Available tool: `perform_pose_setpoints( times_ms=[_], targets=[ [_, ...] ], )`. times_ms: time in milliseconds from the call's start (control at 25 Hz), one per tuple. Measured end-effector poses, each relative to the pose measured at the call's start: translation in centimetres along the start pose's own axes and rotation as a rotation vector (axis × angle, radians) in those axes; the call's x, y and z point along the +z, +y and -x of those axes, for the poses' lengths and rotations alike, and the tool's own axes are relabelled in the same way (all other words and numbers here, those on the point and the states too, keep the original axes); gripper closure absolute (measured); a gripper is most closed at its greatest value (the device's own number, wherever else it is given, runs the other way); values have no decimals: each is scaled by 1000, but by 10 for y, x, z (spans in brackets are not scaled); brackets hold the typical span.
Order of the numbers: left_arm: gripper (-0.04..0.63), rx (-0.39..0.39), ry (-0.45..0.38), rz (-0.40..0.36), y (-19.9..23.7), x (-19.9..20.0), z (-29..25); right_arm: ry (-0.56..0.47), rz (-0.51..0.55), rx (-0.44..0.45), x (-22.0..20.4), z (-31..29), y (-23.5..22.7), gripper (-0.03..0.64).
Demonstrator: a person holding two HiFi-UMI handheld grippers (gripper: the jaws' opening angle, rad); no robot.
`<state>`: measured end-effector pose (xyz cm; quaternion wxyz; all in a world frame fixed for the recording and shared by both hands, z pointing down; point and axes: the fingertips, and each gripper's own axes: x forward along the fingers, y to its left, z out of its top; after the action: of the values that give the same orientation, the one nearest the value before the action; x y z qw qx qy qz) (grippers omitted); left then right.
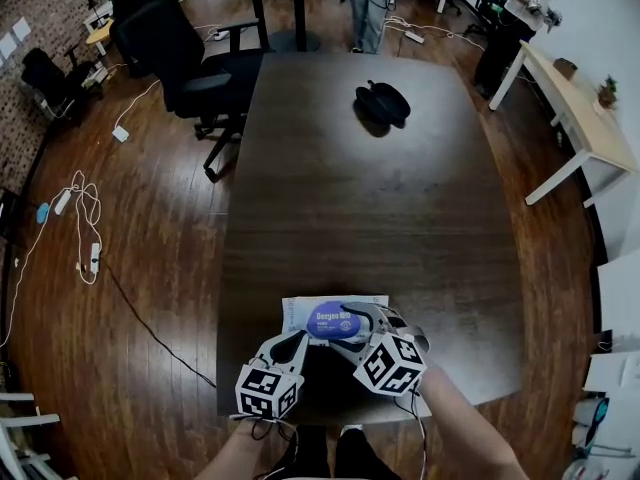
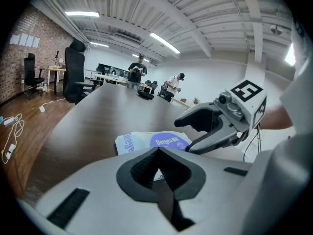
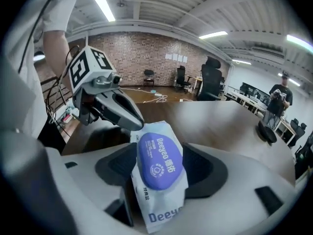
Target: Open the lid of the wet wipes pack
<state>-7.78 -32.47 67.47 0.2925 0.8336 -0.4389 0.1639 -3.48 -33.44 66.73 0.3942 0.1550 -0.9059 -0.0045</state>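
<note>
A white wet wipes pack lies on the dark table near its front edge. Its purple oval lid lies flat and closed. My right gripper is open and low over the pack, which sits between the two dark pads without being squeezed. My left gripper is shut on nothing, and its tip rests close to the pack's far left corner. From the left gripper view the pack lies just beyond its closed jaws, with the right gripper standing wide on the right.
A black rounded object sits at the far end of the table. A black office chair stands at the table's left. Cables trail over the wooden floor. A white desk stands at the right, and people stand beyond.
</note>
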Motion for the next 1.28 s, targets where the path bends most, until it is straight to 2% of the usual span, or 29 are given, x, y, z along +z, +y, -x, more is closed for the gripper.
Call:
perform_pose_setpoints(
  times_ms=[240,560,680,880,1280],
  targets=[
    [595,-11,55,40,6,-17,-9,99,98,18,-12,-16,-1,316],
    [595,-30,131,-1,3,-25,-14,175,143,24,-24,-29,-3,304],
    [595,-30,164,-2,3,-23,-16,166,111,51,-25,-30,-4,304],
    [595,-31,203,-9,4,-31,-18,155,-15,175,-28,-31,-5,304],
    [595,-36,190,6,5,-30,-20,142,-156,332,-30,-34,-9,304]
  ],
)
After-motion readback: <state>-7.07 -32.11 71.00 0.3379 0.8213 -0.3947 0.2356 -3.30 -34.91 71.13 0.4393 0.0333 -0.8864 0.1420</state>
